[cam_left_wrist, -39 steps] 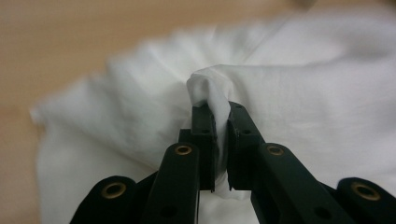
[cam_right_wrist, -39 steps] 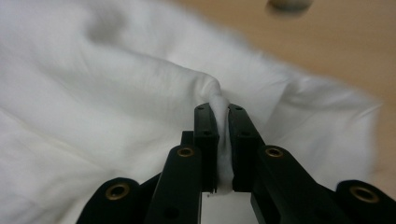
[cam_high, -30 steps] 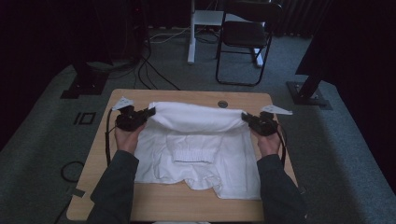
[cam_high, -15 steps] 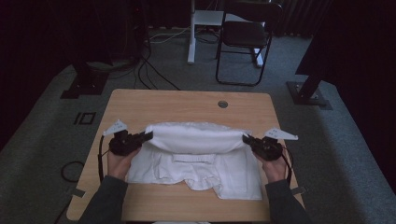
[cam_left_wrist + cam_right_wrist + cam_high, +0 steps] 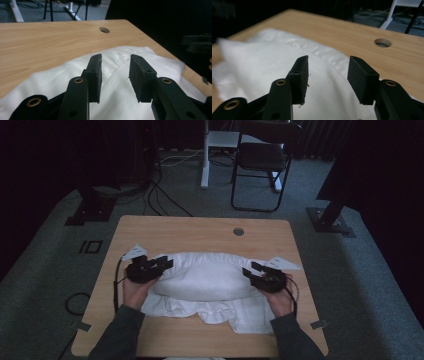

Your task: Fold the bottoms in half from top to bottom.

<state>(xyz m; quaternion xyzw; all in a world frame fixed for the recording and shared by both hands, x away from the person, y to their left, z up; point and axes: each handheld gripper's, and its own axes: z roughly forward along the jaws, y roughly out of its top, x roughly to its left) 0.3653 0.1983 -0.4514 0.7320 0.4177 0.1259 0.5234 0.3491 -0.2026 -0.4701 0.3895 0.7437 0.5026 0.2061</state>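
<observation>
Now you have both grippers parted, nothing between the pads: left gripper (image 5: 161, 265) at the left end of the white garment (image 5: 205, 282), right gripper (image 5: 256, 271) at its right end. Same reading from the left gripper view (image 5: 115, 77) and the right gripper view (image 5: 328, 78): jaws spread above cloth (image 5: 62, 77), none pinched. The garment lies on the near half of the wooden table (image 5: 200, 227), its far part doubled toward you into a puffy roll, with a crumpled layer sticking out on the near side.

Judgement: fold laid, still trapping air. Press the roll flat from both ends evenly, then square the near hem. Keep both hands level so the crease runs straight left to right; an uneven push would probably skew it.
</observation>
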